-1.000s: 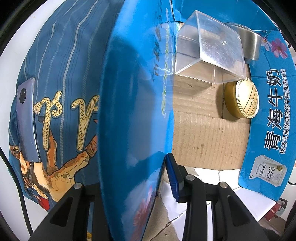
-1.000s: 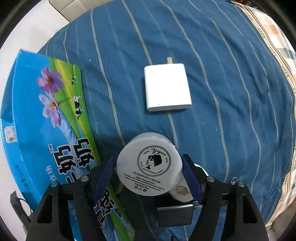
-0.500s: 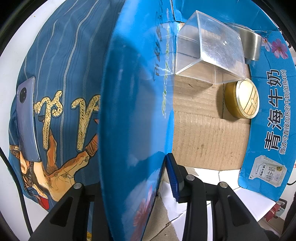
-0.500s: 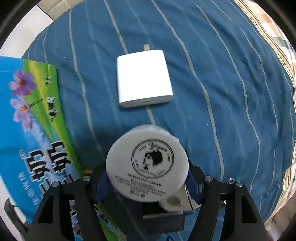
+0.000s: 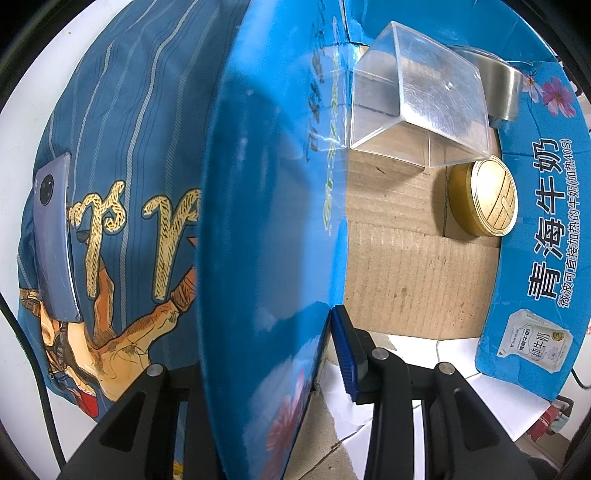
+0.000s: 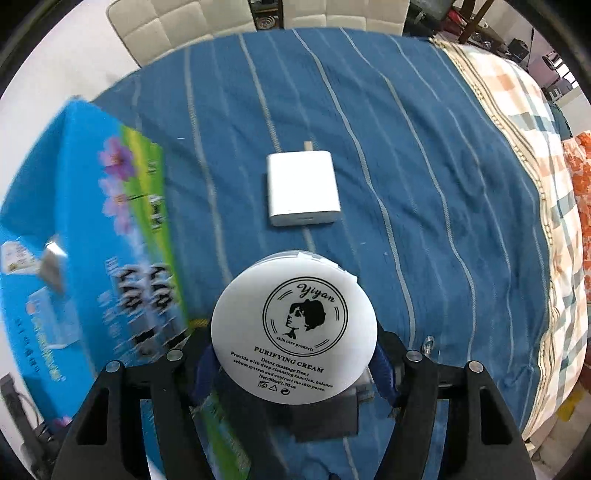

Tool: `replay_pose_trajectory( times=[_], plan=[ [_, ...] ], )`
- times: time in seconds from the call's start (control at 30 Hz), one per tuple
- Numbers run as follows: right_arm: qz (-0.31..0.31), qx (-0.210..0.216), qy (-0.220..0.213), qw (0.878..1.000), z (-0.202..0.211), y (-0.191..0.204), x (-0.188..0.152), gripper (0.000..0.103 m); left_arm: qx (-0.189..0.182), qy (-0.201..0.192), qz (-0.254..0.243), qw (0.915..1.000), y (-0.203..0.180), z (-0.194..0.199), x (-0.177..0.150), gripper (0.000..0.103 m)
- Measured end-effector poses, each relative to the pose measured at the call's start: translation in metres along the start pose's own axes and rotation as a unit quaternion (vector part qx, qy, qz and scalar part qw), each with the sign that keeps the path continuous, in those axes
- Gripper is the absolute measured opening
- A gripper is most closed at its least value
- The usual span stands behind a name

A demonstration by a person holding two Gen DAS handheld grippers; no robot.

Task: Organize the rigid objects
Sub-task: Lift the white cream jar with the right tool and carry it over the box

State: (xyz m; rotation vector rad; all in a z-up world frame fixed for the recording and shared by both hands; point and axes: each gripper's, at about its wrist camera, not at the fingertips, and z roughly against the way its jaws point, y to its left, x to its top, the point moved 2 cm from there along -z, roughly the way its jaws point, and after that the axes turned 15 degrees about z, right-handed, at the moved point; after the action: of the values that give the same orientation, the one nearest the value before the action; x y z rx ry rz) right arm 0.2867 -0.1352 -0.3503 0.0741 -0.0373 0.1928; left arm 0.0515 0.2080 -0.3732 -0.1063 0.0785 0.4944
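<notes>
My left gripper (image 5: 273, 354) is shut on the blue side flap (image 5: 266, 221) of a cardboard milk box and holds it up. Inside the box lie a clear plastic box (image 5: 417, 96), a gold round tin (image 5: 484, 195) and a metal cup (image 5: 498, 88). My right gripper (image 6: 295, 365) is shut on a white round cream jar (image 6: 295, 328) and holds it above the blue striped bedspread (image 6: 424, 166). A white charger block (image 6: 301, 188) lies on the bedspread ahead of the jar. The blue box (image 6: 81, 251) is to the jar's left, blurred.
A grey phone (image 5: 53, 236) lies on the printed blue cloth left of the box. A checked blanket (image 6: 546, 184) covers the bed's right side. Cream padded chairs (image 6: 184, 26) stand beyond the bed.
My right gripper has lifted and tilted up with the jar, so more of the bed and room shows. The left gripper and box flap have not moved.
</notes>
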Motion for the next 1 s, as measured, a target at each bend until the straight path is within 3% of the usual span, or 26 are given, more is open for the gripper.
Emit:
replay_pose_trajectory(
  times=[0.13, 0.37, 0.57, 0.73, 1.0],
  plan=[
    [0.018, 0.017, -0.015, 1.0, 0.032, 0.023, -0.001, 0.07, 0.0, -0.003, 0.001, 1.0, 0.0, 0.001, -0.001, 0.034],
    [0.068, 0.049, -0.045, 0.995, 0.075, 0.07, -0.048, 0.07, 0.01, -0.014, -0.019, 0.9997, -0.006, 0.005, -0.006, 0.034],
    [0.095, 0.054, -0.055, 0.992, 0.098, 0.101, -0.064, 0.07, 0.012, -0.019, -0.029, 0.9993, -0.011, 0.008, -0.01, 0.034],
    [0.107, 0.056, -0.057, 0.991, 0.101, 0.12, -0.076, 0.07, 0.013, -0.029, -0.041, 0.9986, -0.016, 0.01, -0.016, 0.032],
    [0.111, 0.063, -0.035, 0.991, 0.066, 0.139, -0.084, 0.07, 0.018, -0.038, -0.049, 0.9979, -0.021, 0.015, -0.025, 0.032]
  ],
)
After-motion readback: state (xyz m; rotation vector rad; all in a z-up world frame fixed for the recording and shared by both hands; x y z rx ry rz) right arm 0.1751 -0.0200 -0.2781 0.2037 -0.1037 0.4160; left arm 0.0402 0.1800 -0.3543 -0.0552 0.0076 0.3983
